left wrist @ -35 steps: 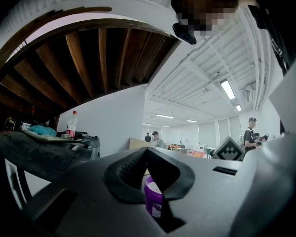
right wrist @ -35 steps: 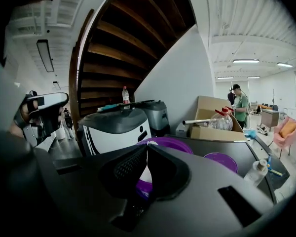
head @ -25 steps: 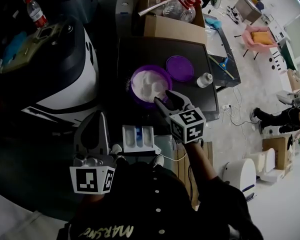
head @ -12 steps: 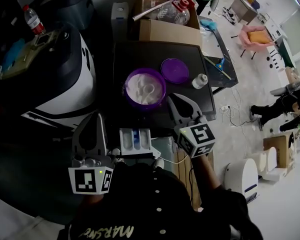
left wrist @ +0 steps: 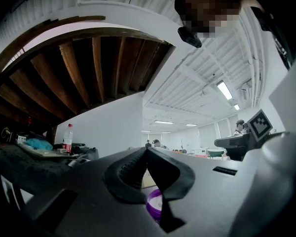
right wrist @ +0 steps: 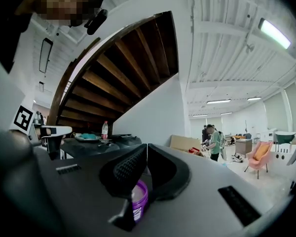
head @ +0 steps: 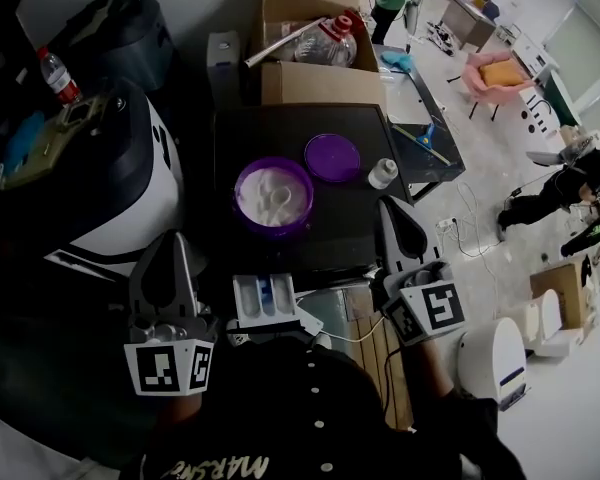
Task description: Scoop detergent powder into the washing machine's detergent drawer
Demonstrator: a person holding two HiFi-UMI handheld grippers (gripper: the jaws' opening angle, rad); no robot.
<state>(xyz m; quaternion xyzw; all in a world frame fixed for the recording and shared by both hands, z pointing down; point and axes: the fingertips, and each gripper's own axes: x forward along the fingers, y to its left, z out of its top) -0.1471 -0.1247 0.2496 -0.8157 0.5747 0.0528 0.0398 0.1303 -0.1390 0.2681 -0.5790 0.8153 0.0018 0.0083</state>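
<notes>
As its jaws finish closing, the right hand-held gripper [head: 390, 213] holds nothing.

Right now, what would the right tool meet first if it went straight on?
Likely nothing near: the right tool points level over the table, tub below its line. Next perhaps the box; depth unclear.

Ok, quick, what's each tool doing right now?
Left tool: closed, empty.
Right tool: just closed, empty.
</notes>
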